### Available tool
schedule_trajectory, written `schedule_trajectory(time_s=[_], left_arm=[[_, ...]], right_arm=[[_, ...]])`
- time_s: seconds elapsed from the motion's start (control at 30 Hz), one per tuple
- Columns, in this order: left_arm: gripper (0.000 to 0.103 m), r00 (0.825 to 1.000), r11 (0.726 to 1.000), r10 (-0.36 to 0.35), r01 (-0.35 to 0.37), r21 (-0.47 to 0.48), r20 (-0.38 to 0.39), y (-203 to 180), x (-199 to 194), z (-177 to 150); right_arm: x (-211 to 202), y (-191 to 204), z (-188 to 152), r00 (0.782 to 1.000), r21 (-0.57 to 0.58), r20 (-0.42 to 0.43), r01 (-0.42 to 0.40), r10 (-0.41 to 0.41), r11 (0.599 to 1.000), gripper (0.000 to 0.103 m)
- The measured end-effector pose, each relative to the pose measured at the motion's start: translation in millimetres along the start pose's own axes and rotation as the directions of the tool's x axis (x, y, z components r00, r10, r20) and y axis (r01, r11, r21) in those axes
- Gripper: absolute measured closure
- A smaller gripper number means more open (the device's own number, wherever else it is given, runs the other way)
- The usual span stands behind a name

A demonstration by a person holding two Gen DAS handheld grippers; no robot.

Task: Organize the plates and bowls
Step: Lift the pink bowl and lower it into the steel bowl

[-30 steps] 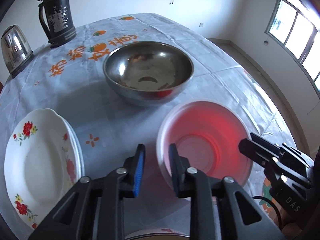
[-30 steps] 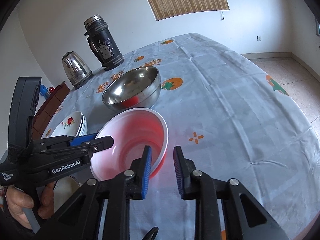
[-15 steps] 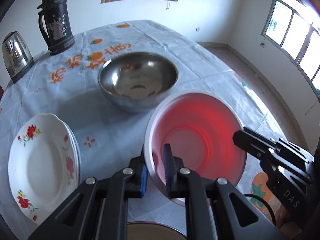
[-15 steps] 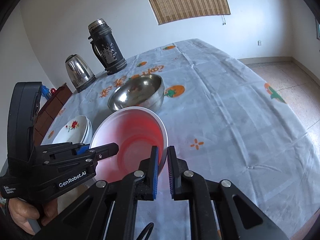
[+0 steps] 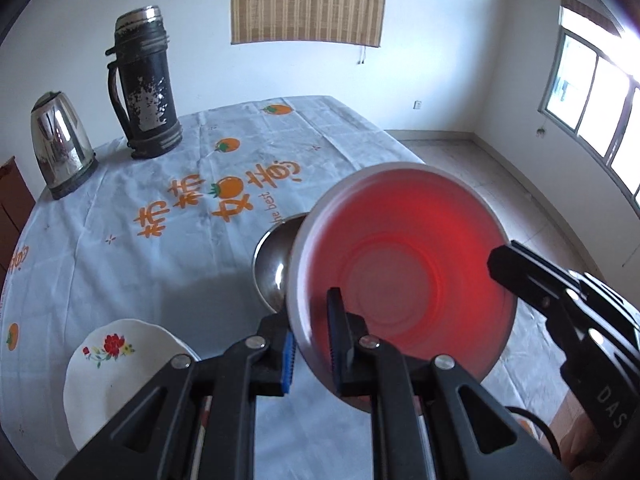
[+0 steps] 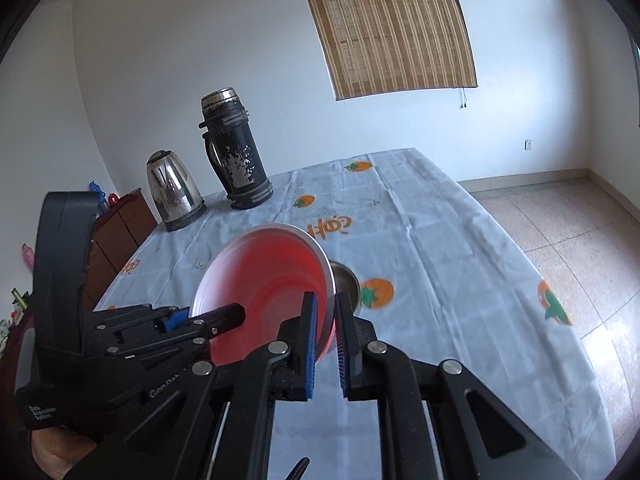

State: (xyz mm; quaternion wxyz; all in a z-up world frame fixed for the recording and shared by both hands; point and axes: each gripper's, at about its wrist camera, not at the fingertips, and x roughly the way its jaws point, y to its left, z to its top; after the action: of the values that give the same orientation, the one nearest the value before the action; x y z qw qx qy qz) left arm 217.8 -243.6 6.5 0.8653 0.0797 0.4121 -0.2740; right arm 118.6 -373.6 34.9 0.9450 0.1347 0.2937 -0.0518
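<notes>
- My left hand-held gripper [image 5: 312, 344] pinches the red bowl [image 5: 404, 276] at its rim; my right hand-held gripper [image 6: 325, 340] pinches the opposite rim.
- Bowl aloft, tilted, above the steel bowl [image 5: 272, 268] on the desk [image 5: 160, 272].
- Flowered plates [image 5: 108, 380] sit near left.

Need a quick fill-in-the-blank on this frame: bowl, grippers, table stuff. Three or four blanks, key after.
1. Both grippers are shut on the rim of the ____ bowl, the left gripper and the right gripper on opposite sides.
2. Behind the held bowl, a ____ bowl sits on the tablecloth.
3. The plate nearest the left gripper bears a red ____ pattern.
4. Beside the flask stands a shiny ____.

Missing words: red; steel; flower; kettle
</notes>
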Motion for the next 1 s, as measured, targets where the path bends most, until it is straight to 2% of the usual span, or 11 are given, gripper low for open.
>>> schedule_trajectory(time_s=[0.2, 0.33, 0.6, 1.0], left_arm=[[0.092, 0.999, 0.999, 0.023, -0.025, -0.04, -0.033, 11.3, 28.2, 10.3], [0.092, 0.997, 0.998, 0.051, -0.053, -0.041, -0.06, 14.2, 49.7, 15.3], [0.092, 0.992, 0.997, 0.059, -0.065, -0.042, -0.115, 17.6, 84.7, 15.8], [0.091, 0.988, 0.996, 0.086, -0.09, -0.023, -0.13, 13.3, 102.1, 21.3]], right_arm=[[38.9, -2.1, 8.5, 0.999, 0.005, -0.047, 0.012, -0.012, 1.0, 0.093], [64.0, -10.2, 9.2, 0.997, 0.025, -0.08, 0.017, -0.015, 1.0, 0.093], [105.0, -24.3, 0.7, 0.989, 0.042, -0.144, 0.035, -0.028, 0.998, 0.093], [121.8, -32.6, -5.7, 0.986, 0.034, -0.163, 0.05, -0.044, 0.998, 0.093]])
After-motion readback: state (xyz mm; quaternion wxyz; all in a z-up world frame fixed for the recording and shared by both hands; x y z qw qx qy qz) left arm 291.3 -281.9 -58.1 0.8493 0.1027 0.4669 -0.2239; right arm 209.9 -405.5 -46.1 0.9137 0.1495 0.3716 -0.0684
